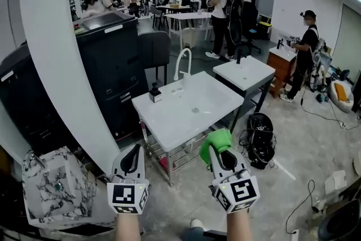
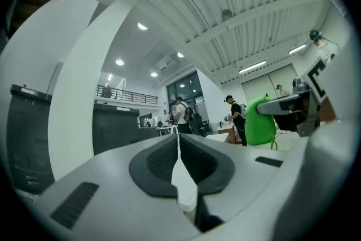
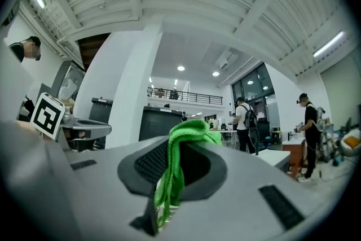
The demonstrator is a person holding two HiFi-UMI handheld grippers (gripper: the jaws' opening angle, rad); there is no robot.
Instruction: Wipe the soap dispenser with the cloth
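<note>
The soap dispenser (image 1: 155, 93) stood upright on the left corner of the white sink counter (image 1: 169, 121), roughly ten o'clock from the drain, with the tap (image 1: 181, 63) rising at its one o'clock. Nothing touched it, and no wiping looked to have begun. Both tools hung low at six o'clock of the head view, well apart from the counter's near edge.

The right gripper (image 1: 219, 154) was clamped on the green cloth (image 3: 180, 147), which was bunched between the jaws and spilled over the tips. The left gripper (image 2: 179, 150) had its jaws pressed together with nothing in them.

So the cloth was in hand, and that was about all that was done. What was left was the whole approach: bringing the cloth up toward eleven o'clock, meeting the dispenser and rubbing it down, perhaps with the left steadying it. A dark cabinet (image 1: 107, 65) stood at the counter's nine o'clock.
</note>
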